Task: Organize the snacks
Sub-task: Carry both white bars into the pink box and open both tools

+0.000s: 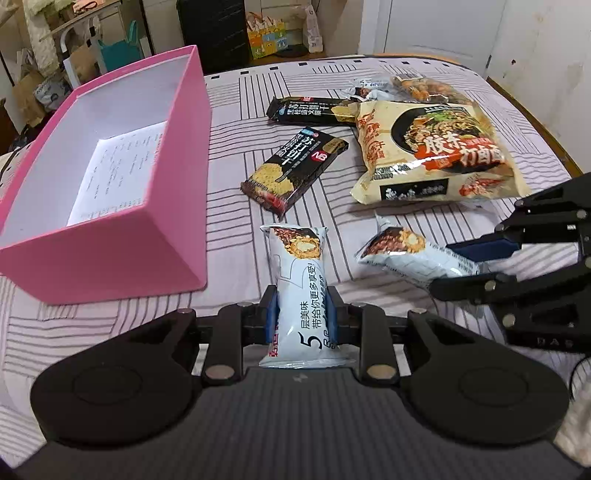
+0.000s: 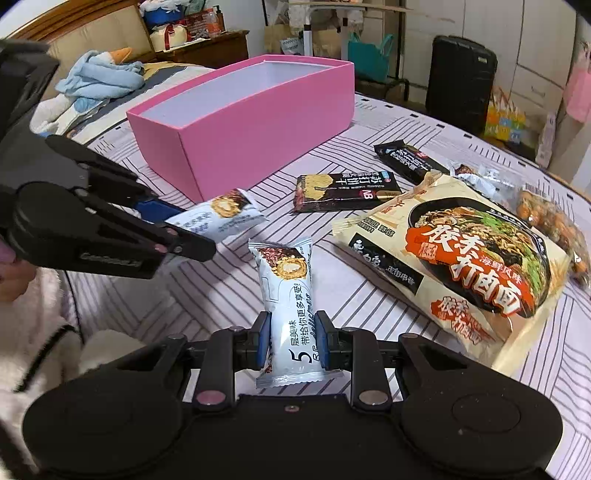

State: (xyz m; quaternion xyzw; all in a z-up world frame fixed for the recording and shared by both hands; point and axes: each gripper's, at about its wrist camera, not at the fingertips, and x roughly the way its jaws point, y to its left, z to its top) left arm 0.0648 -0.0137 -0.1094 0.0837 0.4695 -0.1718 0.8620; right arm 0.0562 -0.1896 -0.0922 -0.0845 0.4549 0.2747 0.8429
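Observation:
My left gripper is shut on a pale blue wafer bar packet, held above the striped bedspread beside the open pink box. My right gripper is shut on a second identical wafer bar packet. Each gripper shows in the other's view: the right gripper with its packet at right, the left gripper with its packet at left. Two dark cracker packs, a large noodle bag and a clear snack bag lie on the bed.
The pink box holds only a printed paper sheet. Beyond the bed stand a black suitcase, a teal bag and a colourful carton. A blue towel lies near the headboard.

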